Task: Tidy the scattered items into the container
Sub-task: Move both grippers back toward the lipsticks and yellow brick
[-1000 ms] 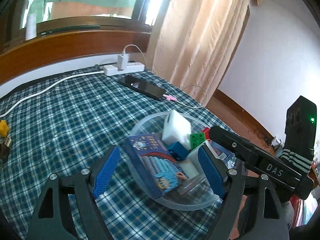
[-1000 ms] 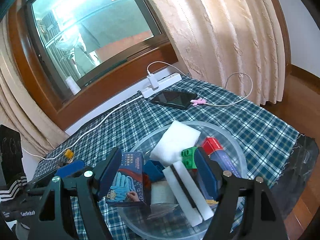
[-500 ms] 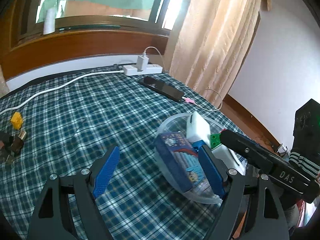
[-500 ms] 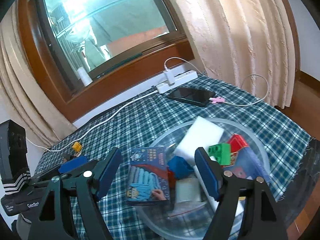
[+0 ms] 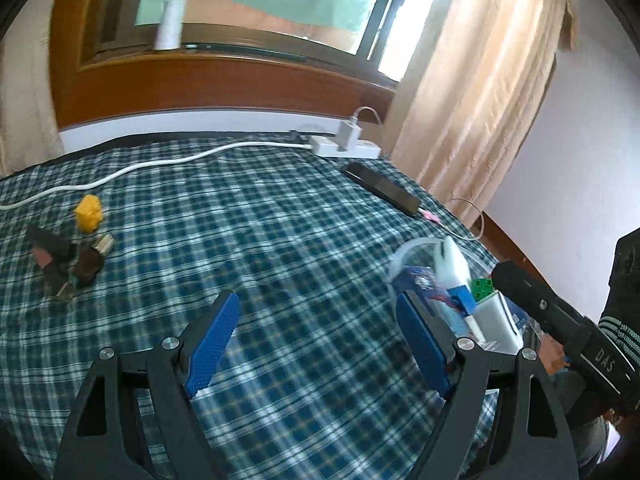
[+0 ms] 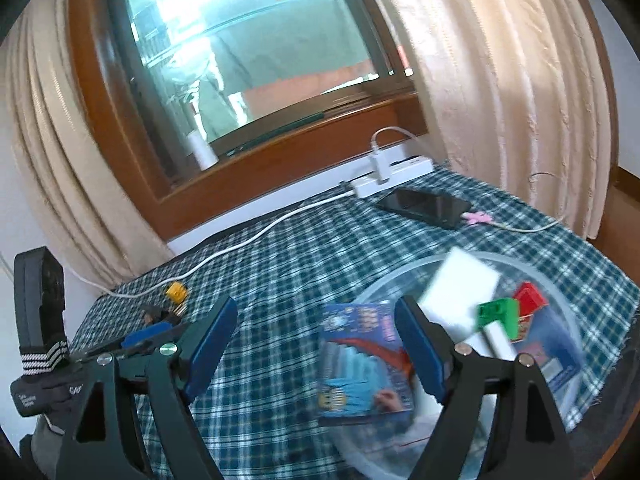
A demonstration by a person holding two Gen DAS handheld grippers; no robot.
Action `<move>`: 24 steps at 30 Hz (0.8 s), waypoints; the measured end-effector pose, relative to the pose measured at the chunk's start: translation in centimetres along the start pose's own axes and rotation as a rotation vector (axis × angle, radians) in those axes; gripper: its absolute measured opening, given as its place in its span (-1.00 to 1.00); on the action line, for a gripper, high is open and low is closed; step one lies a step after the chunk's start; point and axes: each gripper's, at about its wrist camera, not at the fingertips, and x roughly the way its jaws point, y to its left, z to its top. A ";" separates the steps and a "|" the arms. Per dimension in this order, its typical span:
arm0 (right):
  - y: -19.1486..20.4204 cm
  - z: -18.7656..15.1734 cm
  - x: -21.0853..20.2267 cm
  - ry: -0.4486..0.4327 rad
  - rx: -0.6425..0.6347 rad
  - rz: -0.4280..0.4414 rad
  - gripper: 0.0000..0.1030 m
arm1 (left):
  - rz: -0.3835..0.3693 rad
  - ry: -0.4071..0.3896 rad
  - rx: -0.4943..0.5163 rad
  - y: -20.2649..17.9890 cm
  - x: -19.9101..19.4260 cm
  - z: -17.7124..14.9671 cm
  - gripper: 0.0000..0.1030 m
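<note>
A clear plastic bowl (image 5: 404, 252) (image 6: 560, 276) stands on the plaid cloth and holds a blue picture box (image 6: 360, 364), a white sponge (image 6: 464, 292), a green brick (image 6: 496, 312) and a red brick (image 6: 530, 298). A yellow block (image 5: 89, 208) (image 6: 177, 291) and small dark items (image 5: 64, 256) lie loose on the cloth, far left of the bowl. My left gripper (image 5: 320, 320) is open over bare cloth, with nothing between its fingers. My right gripper (image 6: 316, 320) hovers at the bowl's left edge, jaws opening and empty.
A white power strip (image 5: 344, 148) with a charger, its long white cable (image 5: 160, 164) and a dark phone (image 5: 384, 188) lie along the far side under the window. Curtains hang to the right. The cloth's right edge drops off just beyond the bowl.
Both grippers swung left, away from the bowl, which slid toward the right of each view. The yellow block and dark items came further into sight. The right jaws spread slightly wider.
</note>
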 end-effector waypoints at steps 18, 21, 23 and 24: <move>7.0 -1.7 4.4 0.172 -0.131 0.111 0.63 | 0.130 -0.009 -0.162 10.5 -2.9 -2.0 0.63; 7.8 -1.9 5.0 0.190 -0.143 0.119 0.63 | 0.163 -0.005 -0.191 12.2 -3.3 -2.3 0.63; 8.2 -2.1 5.6 0.205 -0.147 0.122 0.63 | 0.188 -0.004 -0.212 13.5 -3.3 -2.4 0.62; 8.3 -2.2 6.0 0.213 -0.149 0.125 0.63 | 0.197 -0.004 -0.219 13.9 -3.3 -2.4 0.62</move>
